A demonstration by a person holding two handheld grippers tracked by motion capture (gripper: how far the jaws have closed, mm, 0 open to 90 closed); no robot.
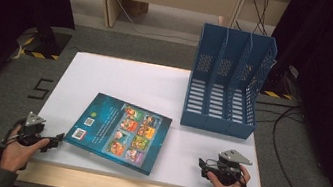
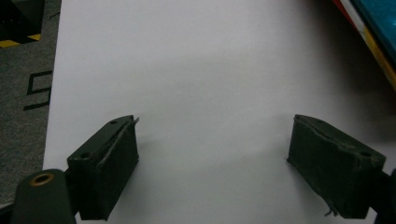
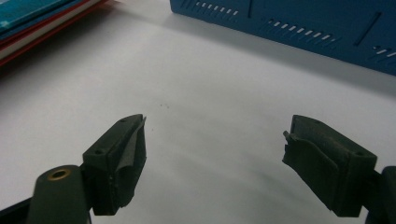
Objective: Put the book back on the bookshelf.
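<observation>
Book is lying flat on the white tabletop, back cover up, blue file rack at its 2 o'clock. Left claw is sitting at its 8 o'clock just beside the corner; right claw is resting at 4 o'clock, well apart. Both are gaping wide, gripping nothing.

The right gripper hovers with jaws apart over white table, between book and blue file rack

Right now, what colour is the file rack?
Blue all over, with slotted walls and floor; the file rack shows best in the high view.
</observation>
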